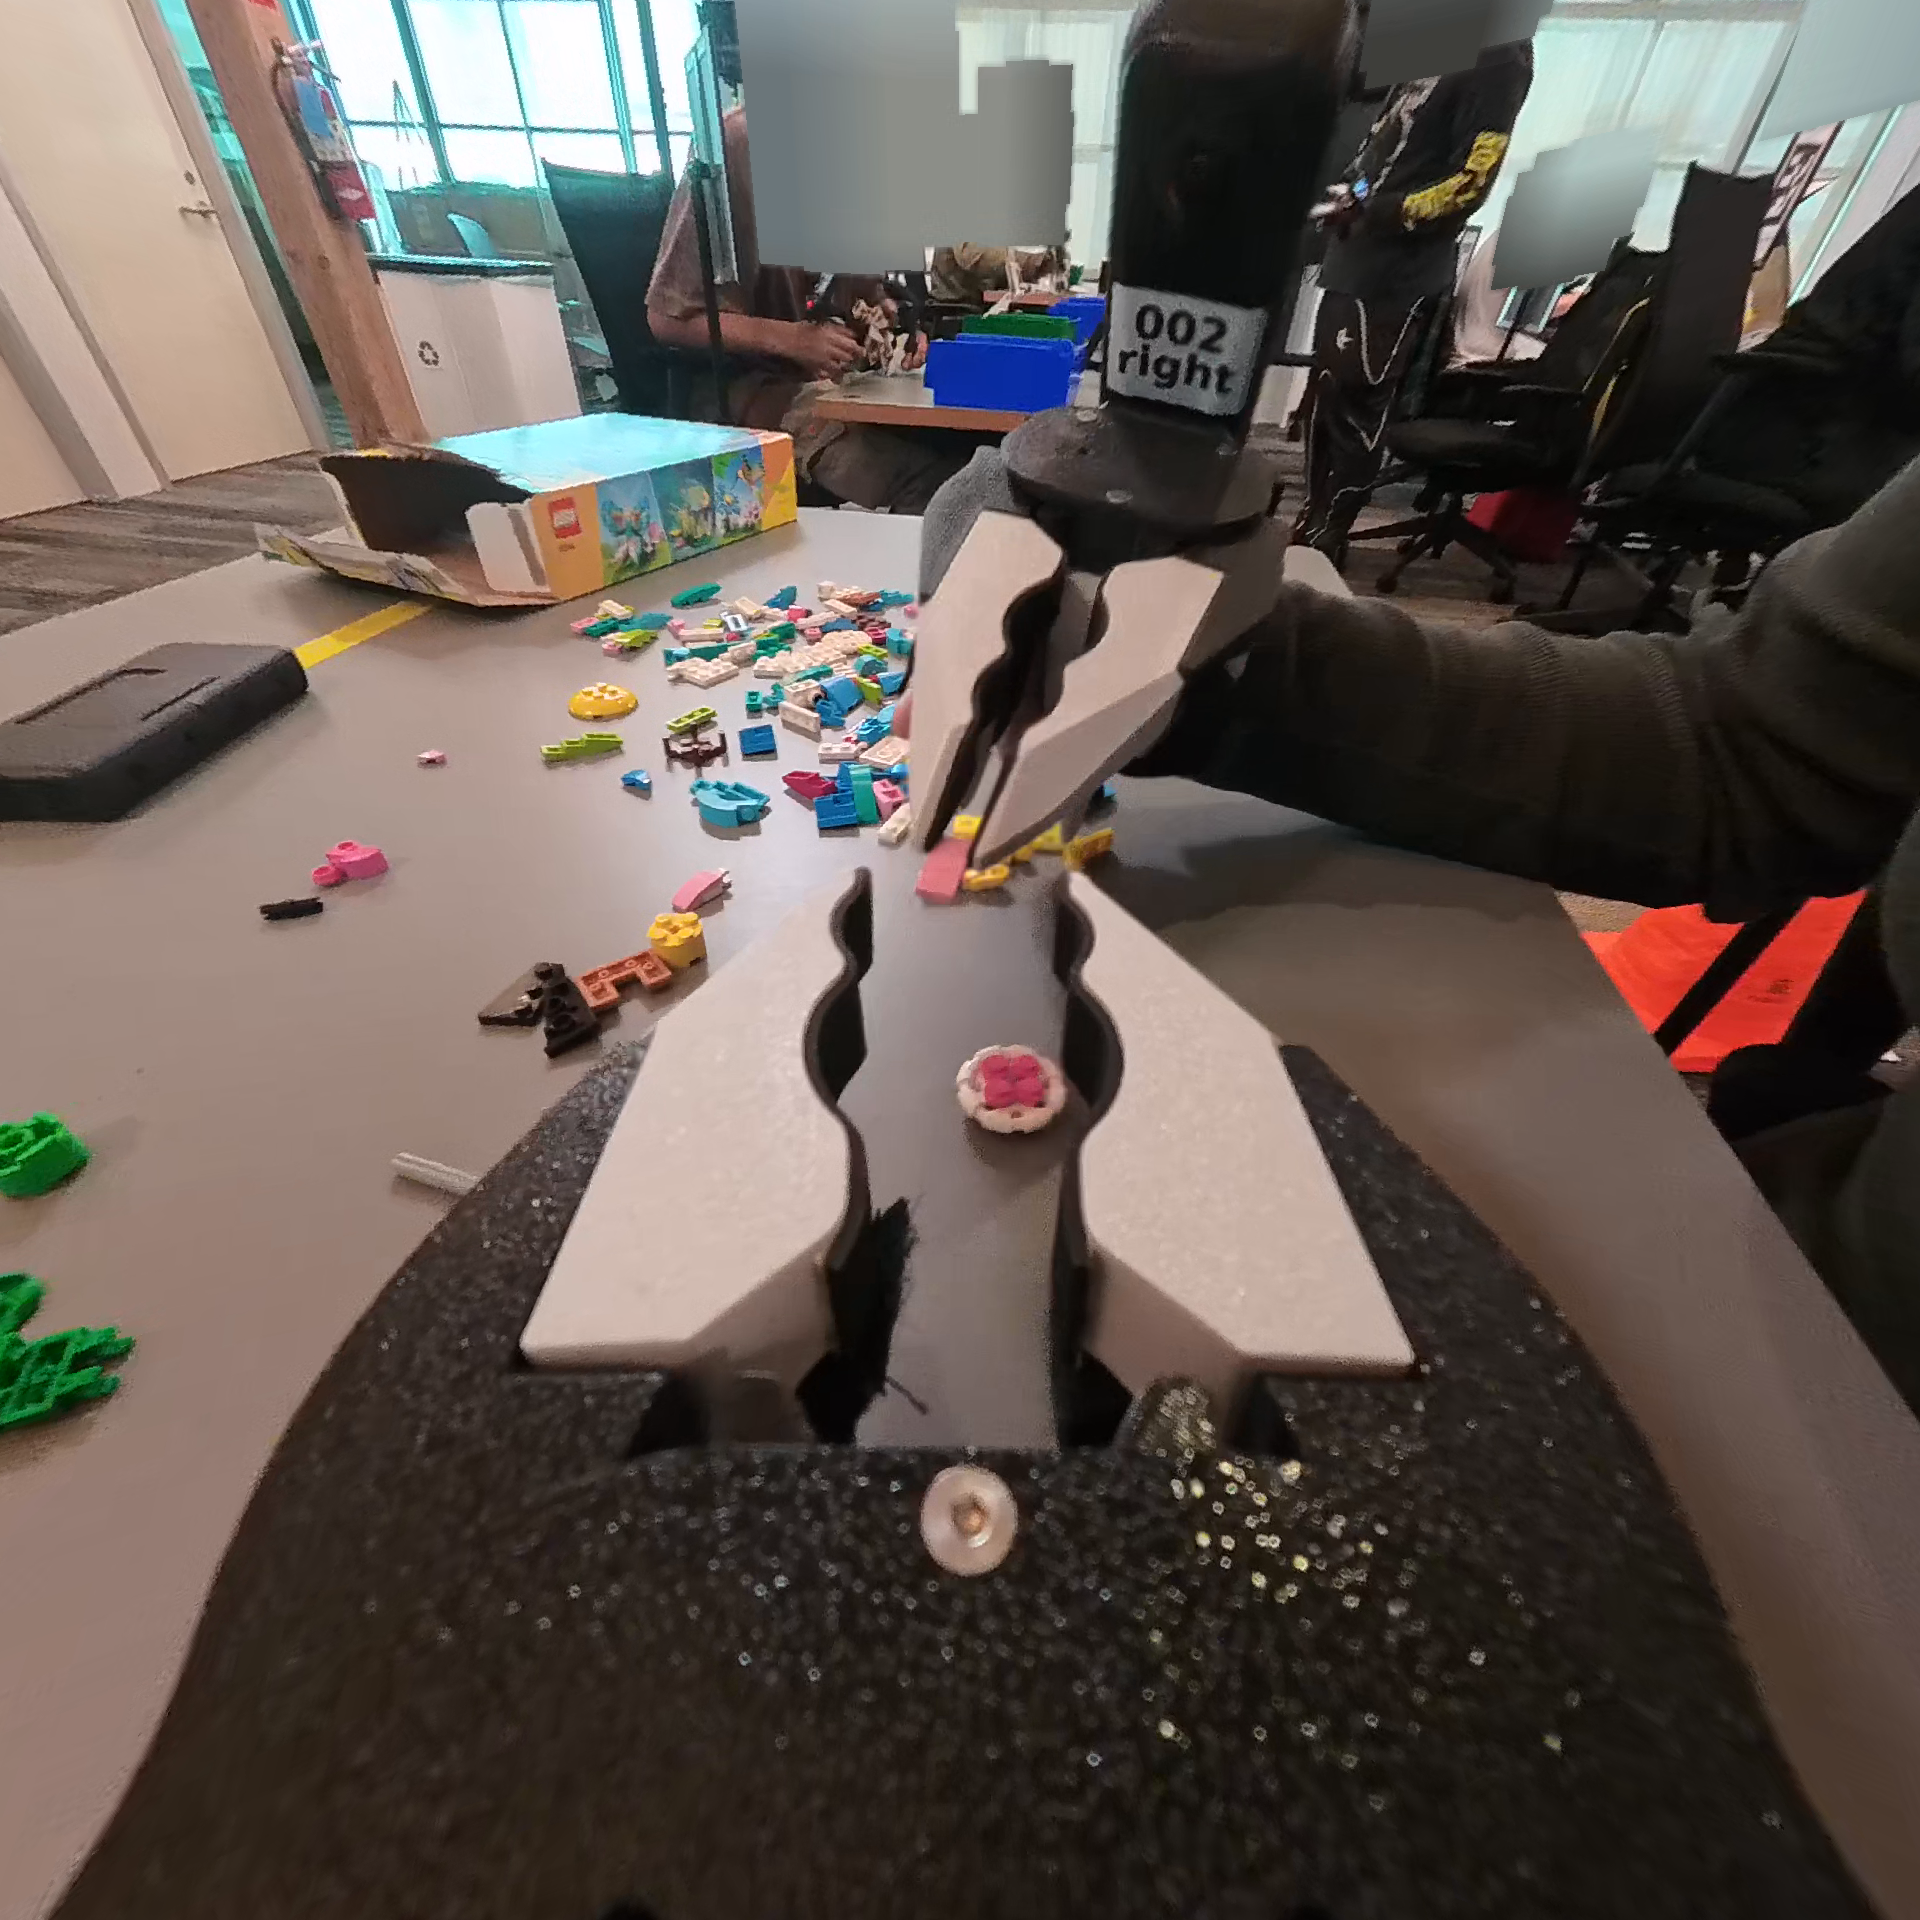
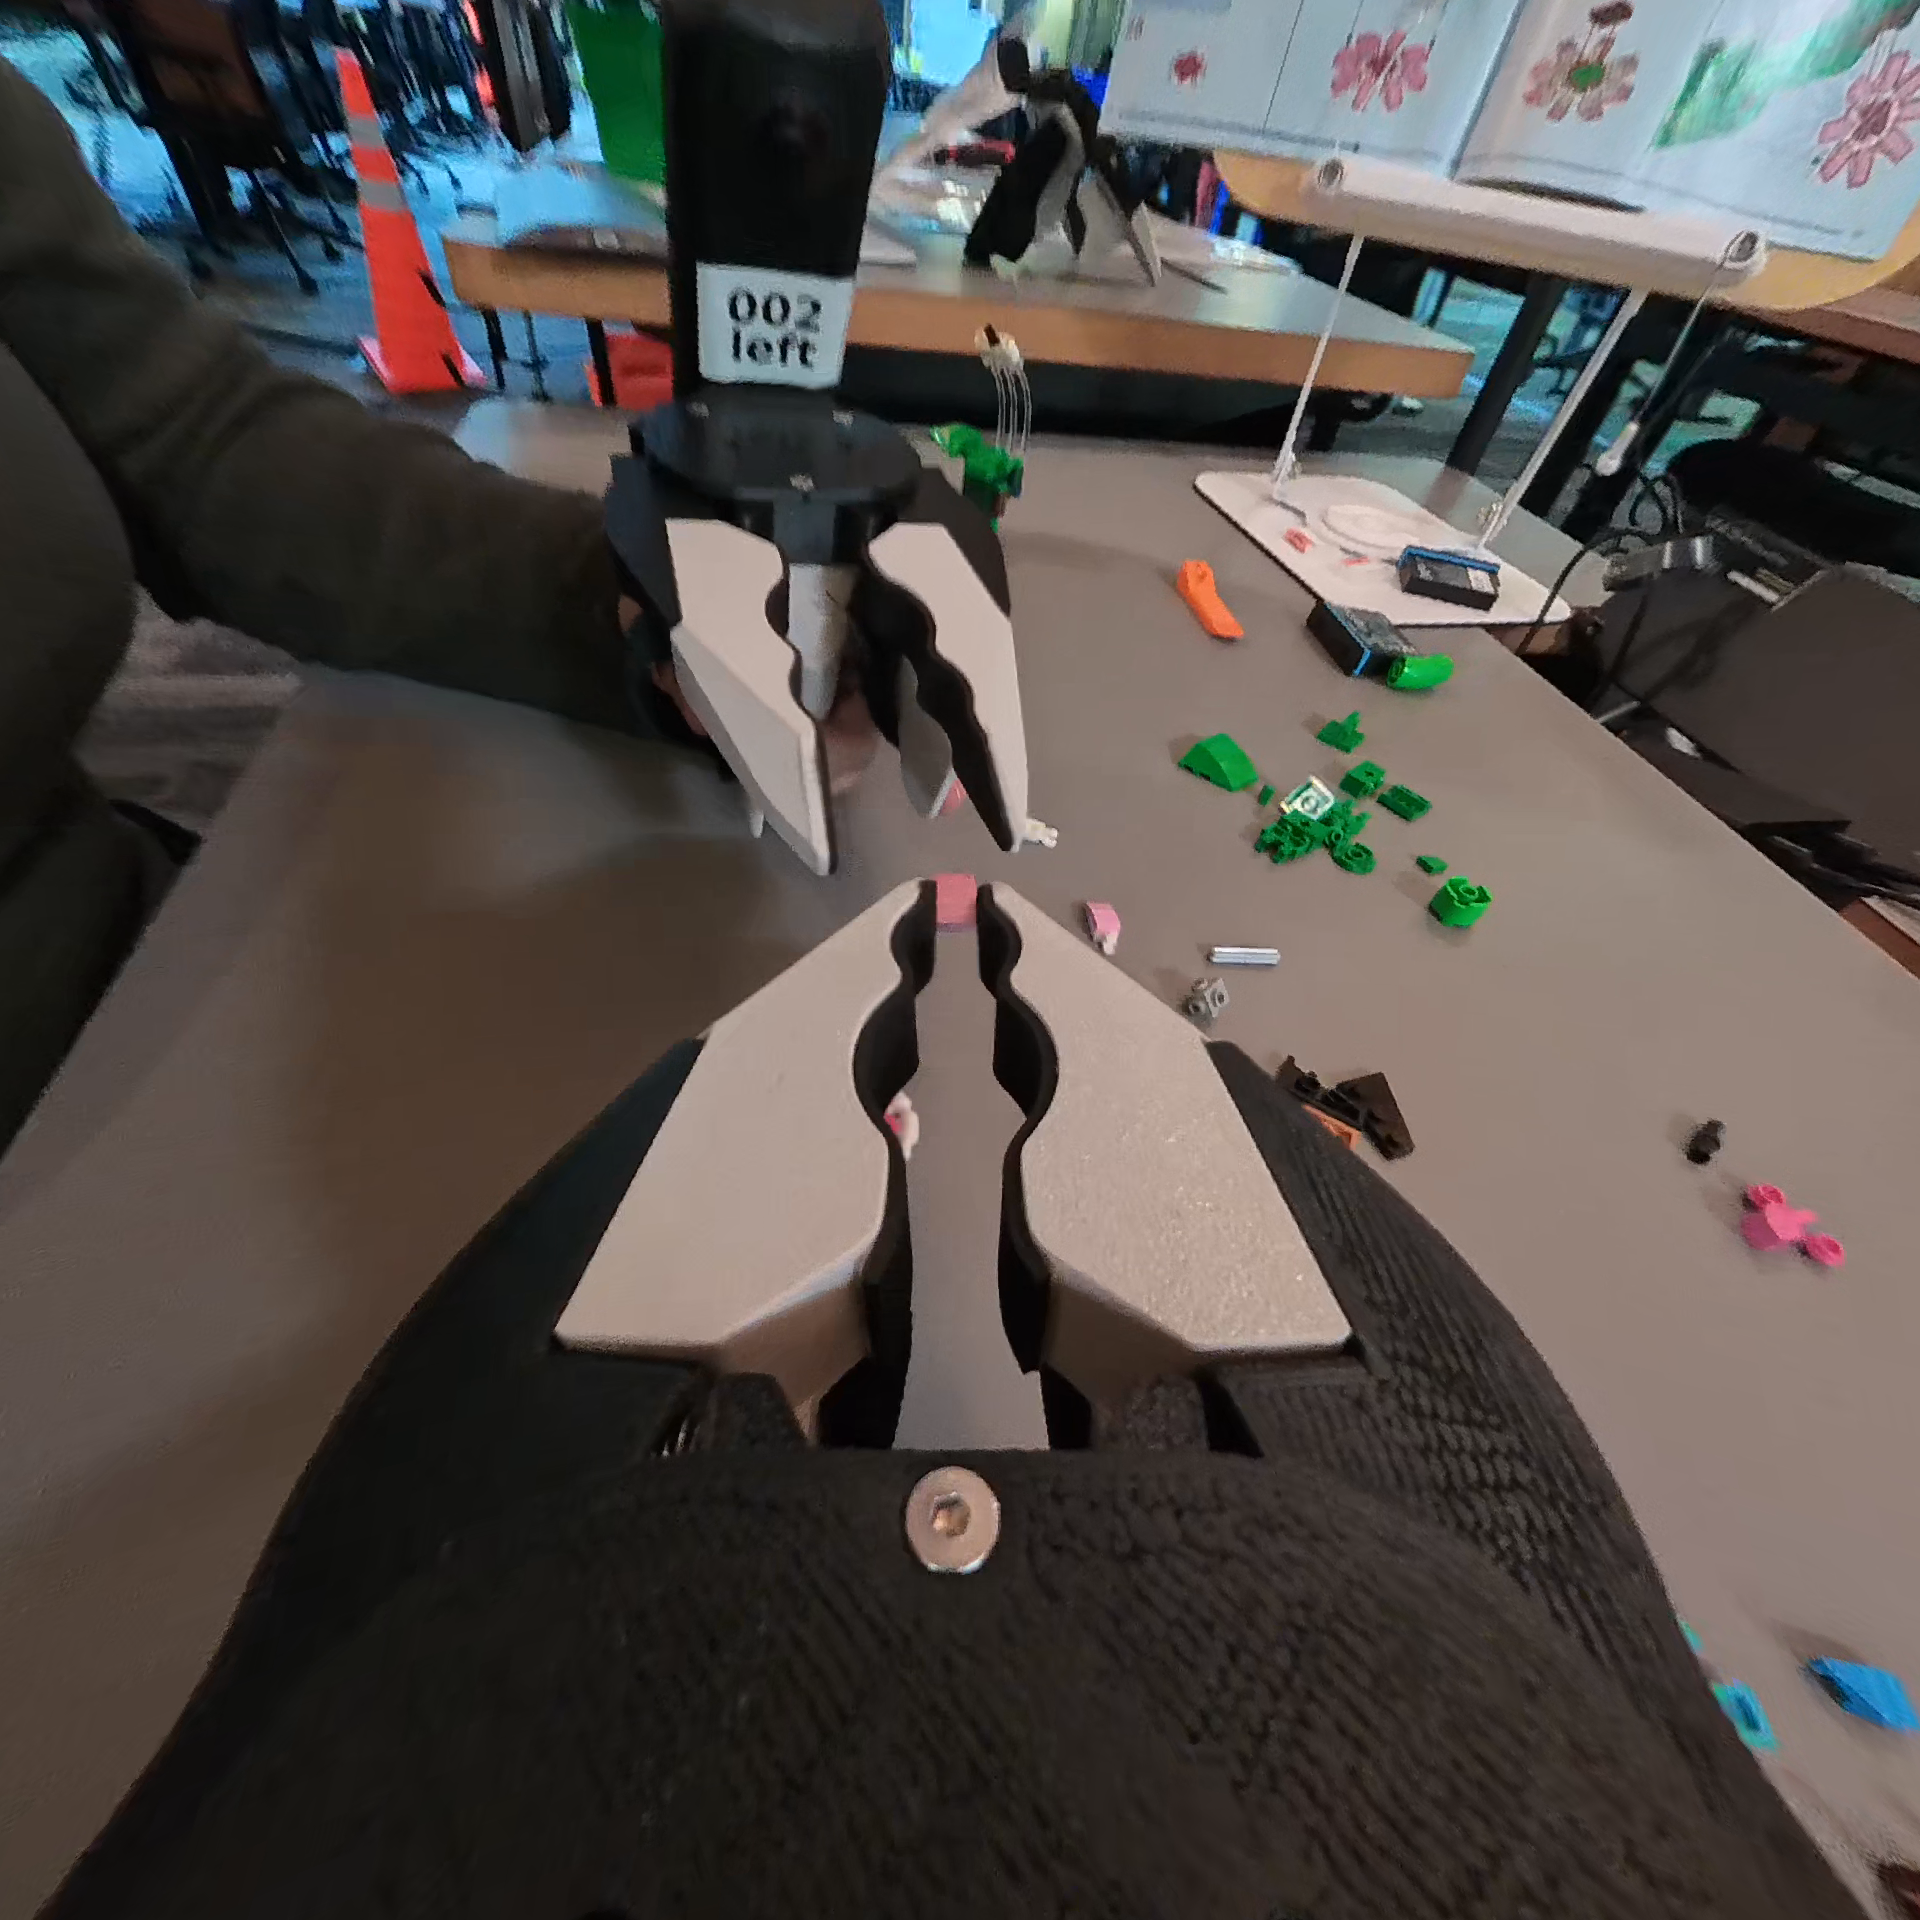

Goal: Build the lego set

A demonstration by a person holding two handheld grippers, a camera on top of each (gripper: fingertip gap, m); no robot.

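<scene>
Left hand-held gripper (image 1: 961,883) sits low at frame centre, level over the table (image 1: 312,1039), fingers spread and holding nothing; a round white-and-magenta flower piece (image 1: 1010,1086) lies on the table between them. Right hand-held gripper (image 2: 956,896) tilts down from upper centre, tips pinching a light pink brick (image 1: 943,871). Brick's long axis runs along the fingers; its far end is hidden by the tips. Loose lego pile (image 1: 790,675) at mid-frame, partly hidden behind that gripper.
</scene>
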